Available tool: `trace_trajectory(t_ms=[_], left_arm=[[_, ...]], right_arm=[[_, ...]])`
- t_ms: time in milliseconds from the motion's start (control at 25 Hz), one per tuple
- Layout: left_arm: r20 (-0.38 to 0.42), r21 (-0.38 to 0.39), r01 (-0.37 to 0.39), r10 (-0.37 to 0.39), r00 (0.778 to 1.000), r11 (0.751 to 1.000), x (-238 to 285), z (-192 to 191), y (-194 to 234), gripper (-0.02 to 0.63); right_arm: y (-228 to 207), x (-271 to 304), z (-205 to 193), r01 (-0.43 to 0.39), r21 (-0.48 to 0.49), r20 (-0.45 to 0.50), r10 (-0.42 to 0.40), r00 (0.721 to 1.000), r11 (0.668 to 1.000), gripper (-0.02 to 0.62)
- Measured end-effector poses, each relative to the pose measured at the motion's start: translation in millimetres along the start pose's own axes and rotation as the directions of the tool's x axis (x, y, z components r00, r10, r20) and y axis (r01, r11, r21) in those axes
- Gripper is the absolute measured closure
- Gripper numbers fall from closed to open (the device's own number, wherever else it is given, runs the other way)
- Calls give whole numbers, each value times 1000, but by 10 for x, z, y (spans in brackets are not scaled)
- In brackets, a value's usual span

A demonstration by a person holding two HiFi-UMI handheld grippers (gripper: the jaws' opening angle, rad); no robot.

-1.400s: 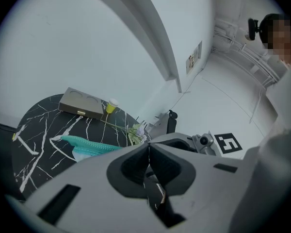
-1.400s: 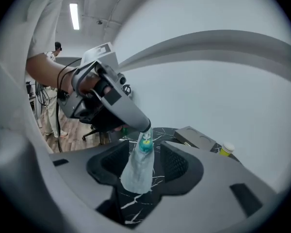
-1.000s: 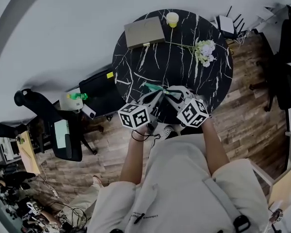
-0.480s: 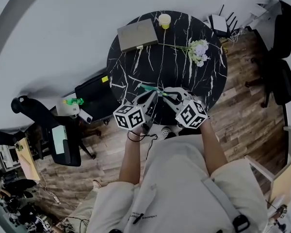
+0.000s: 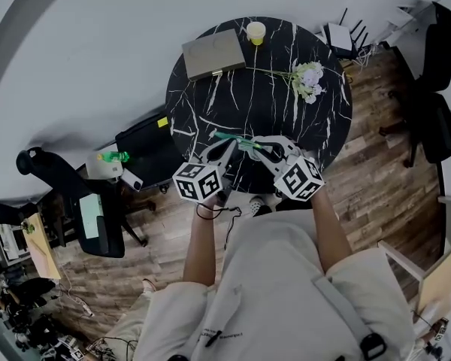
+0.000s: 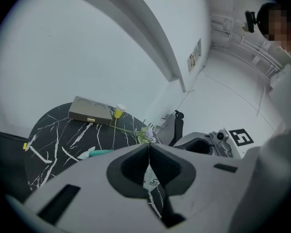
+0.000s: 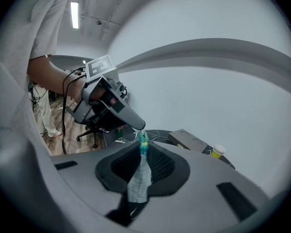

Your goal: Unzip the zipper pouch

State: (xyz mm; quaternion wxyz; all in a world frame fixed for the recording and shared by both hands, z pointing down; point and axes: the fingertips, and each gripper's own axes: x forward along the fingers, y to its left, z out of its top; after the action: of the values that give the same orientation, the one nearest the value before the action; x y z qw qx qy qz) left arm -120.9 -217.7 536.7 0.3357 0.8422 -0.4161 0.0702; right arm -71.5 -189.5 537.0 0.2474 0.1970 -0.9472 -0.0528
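Observation:
Over the near edge of the round black marble table (image 5: 270,96), a clear zipper pouch (image 5: 243,140) with a teal zipper hangs between the two grippers. My right gripper (image 5: 255,148) is shut on the pouch; in the right gripper view the pouch (image 7: 138,183) stands upright between the right gripper's (image 7: 142,152) pads, zipper end on top. My left gripper (image 5: 231,143) is shut, and its tip (image 7: 140,126) meets the teal zipper pull from the left. In the left gripper view the left gripper's (image 6: 149,147) pads touch, and the teal zipper (image 6: 101,152) trails left.
A flat tan box (image 5: 214,53), a yellow cup (image 5: 255,31) and a sprig of pale flowers (image 5: 307,77) lie on the table's far half. Office chairs (image 5: 436,119) stand right and left of the table, and a black case (image 5: 146,145) sits on the wooden floor.
The two grippers have drawn slightly apart above the table's near edge, and a little more teal zipper shows between their tips. The head camera has shifted a little.

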Motion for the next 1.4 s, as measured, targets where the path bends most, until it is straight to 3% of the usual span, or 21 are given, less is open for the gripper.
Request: trace_trajectory(t_ms=[440, 840, 1400], left_arm=[[4, 15, 5, -5, 1000, 1000, -122, 3, 46, 581], [-9, 65, -45, 46, 999, 997, -130, -42, 72, 581], [-3, 58, -106, 106, 994, 993, -418, -44, 203, 581]], right_arm=[[33, -128, 42, 16, 50, 50, -19, 999, 999, 548], [60, -283, 25, 44, 62, 58, -48, 997, 997, 548], [224, -468, 102, 96, 99, 83, -104, 991, 990, 548]])
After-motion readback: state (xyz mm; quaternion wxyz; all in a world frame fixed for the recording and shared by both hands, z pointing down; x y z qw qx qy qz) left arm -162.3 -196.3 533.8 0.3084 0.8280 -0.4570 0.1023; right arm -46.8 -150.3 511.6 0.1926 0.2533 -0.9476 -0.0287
